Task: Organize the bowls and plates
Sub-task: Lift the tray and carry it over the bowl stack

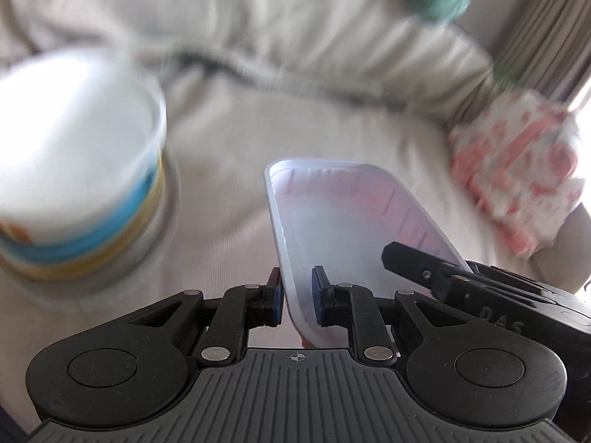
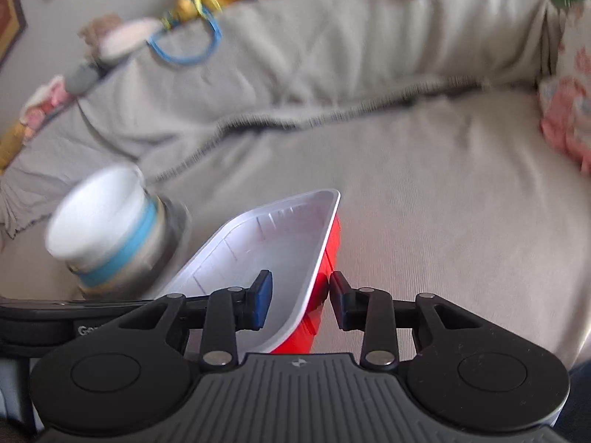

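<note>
A rectangular tray, white inside and red outside [image 1: 347,221] [image 2: 266,254], is held above a beige sofa seat by both grippers. My left gripper [image 1: 297,295] is shut on the tray's left rim. My right gripper [image 2: 299,301] is shut on the tray's right wall, one pad inside, one on the red outside. The right gripper's finger also shows in the left wrist view [image 1: 424,269]. A stack of bowls [image 1: 74,170] [image 2: 110,229], white with blue and yellow bands, stands on the seat to the left, blurred.
The beige sofa seat [image 2: 443,199] and back cushions [image 1: 258,29] fill the views. A pink-and-white patterned cushion [image 1: 517,177] [image 2: 569,118] lies at the right. Toys and a blue ring [image 2: 184,37] sit on the sofa back.
</note>
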The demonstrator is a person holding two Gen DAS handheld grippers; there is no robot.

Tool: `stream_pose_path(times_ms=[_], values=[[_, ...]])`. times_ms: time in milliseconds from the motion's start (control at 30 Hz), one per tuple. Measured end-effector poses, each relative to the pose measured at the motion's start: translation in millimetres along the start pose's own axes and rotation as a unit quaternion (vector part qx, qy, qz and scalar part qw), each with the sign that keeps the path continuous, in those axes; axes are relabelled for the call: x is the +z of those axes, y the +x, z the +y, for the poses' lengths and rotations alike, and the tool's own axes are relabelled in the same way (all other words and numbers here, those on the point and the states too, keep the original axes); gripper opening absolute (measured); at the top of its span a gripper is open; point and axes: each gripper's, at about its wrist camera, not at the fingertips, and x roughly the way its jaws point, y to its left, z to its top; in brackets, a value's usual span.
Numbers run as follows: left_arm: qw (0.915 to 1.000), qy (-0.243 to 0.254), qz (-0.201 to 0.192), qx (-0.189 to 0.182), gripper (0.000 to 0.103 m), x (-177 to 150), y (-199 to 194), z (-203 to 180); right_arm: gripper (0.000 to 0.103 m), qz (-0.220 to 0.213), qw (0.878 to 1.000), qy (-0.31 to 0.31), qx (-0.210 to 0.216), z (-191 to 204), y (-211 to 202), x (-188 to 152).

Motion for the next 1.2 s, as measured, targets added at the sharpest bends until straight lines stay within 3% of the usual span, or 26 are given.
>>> stream_pose_path(times_ms=[167,367,467,667,833,967,1200], values=[[0.9965,-0.010,-0.081,-0.018,0.019,38.2,-64.9,18.3,0.034,-0.064,0.996,-0.045,0.042,42.3,-37.9,51.5],[0.9897,-0.037,-0.134,0.033,0.019,56.6,-105.7,77.5,0.034,-0.073,0.987,-0.108,0.091,116.6,-10.3,73.6],[0.9874,-0.068,-0.129,0.062,0.019,58.2,-103.6,113.7,0.034,-0.051,0.984,-0.142,0.099,154.5,25.1,64.4],[0.9847,-0.119,-0.111,0.063,0.019,46.7,-95.0,162.4,0.034,0.023,0.984,-0.144,0.105,180.8,73.5,42.7],[0.9829,-0.131,-0.121,0.048,0.019,50.2,-99.4,174.4,0.034,0.020,0.985,-0.139,0.096,179.4,72.7,49.8],[0.9807,-0.165,-0.104,0.021,0.018,50.9,-89.1,189.4,0.034,0.035,0.985,-0.130,0.105,183.3,84.2,62.5],[0.9773,-0.189,-0.093,0.024,0.014,41.1,-80.4,203.8,0.033,0.044,0.980,-0.172,0.091,202.6,105.7,67.8]])
